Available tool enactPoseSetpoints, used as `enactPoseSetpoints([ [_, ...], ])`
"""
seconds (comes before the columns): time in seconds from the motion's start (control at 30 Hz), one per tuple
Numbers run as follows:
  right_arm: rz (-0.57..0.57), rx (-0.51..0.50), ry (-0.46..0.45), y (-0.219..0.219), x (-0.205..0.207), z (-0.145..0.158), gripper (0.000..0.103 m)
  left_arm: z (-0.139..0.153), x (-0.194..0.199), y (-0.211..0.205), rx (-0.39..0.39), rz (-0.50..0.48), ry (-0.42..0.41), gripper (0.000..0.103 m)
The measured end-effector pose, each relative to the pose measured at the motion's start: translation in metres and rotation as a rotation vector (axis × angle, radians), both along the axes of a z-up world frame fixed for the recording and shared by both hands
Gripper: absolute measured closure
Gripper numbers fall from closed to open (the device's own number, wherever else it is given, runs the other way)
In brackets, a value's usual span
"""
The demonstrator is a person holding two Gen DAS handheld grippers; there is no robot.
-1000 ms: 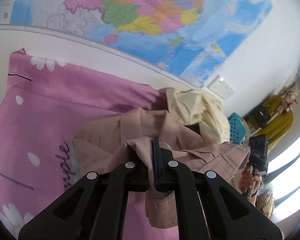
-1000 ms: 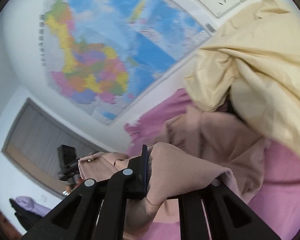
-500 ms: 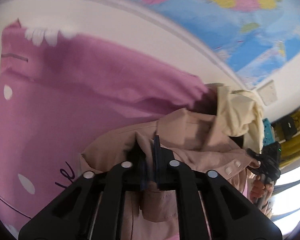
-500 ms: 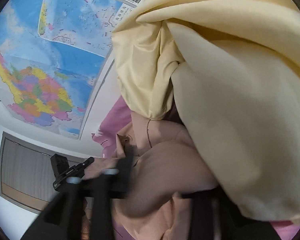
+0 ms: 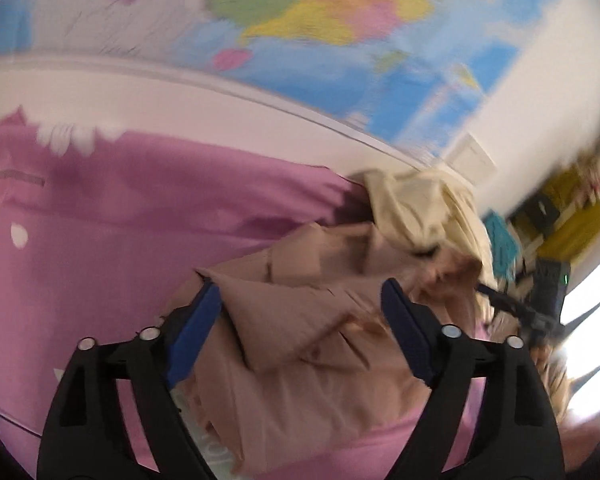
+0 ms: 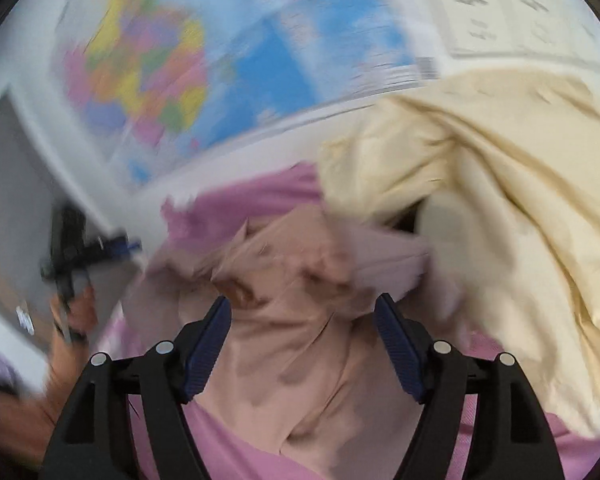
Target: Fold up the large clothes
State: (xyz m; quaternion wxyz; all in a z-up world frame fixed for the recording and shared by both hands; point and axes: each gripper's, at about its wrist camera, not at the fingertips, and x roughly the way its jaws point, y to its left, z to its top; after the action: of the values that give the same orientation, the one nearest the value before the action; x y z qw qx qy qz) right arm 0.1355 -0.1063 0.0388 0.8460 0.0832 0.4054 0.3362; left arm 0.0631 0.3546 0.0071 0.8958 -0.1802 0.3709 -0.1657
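Observation:
A beige-pink garment [image 5: 312, 320] lies crumpled on the pink flowered sheet [image 5: 120, 232]. My left gripper [image 5: 300, 300] is open, its jaws wide apart above the garment, holding nothing. In the right wrist view the same garment [image 6: 300, 320] lies in a heap below my right gripper [image 6: 302, 312], which is open and empty too. A cream-yellow garment [image 6: 480, 200] is piled just right of it and partly overlaps the beige one. Both views are motion-blurred.
A coloured wall map [image 5: 300, 20] hangs above the bed, with white wall sockets [image 6: 500, 20] beside it. The cream pile [image 5: 420, 208] sits against the wall. A yellow item and a teal basket [image 5: 500, 240] stand beyond the bed at the right.
Both grippers were shut on the beige garment and held it up; now both have opened and let it drop onto the sheet. Both cameras swung while moving.

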Motion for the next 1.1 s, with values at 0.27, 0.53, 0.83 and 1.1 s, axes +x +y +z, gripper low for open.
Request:
enactPoseSetpoints([
  [0.27,-0.019,-0.525,-0.212,0.08,0.019,-0.045,0.035,-0.032,0.006,-0.089,0.453,-0.173,0.014,0.018],
  [0.53,0.016,-0.741,-0.28,0.094,0.048,-0.07,0.102,-0.051,0.071,-0.069,0.506,0.007,0.136,0.049],
  [0.83,0.055,-0.461,-0.172,0.053,0.055,-0.035,0.063,-0.021,0.024,-0.08,0.47,-0.16,-0.047,0.03],
  [1.1,0.293,-0.531,-0.195,0.122,0.035,-0.056,0.038,-0.067,0.045,-0.12,0.674,-0.256,0.062,0.038],
])
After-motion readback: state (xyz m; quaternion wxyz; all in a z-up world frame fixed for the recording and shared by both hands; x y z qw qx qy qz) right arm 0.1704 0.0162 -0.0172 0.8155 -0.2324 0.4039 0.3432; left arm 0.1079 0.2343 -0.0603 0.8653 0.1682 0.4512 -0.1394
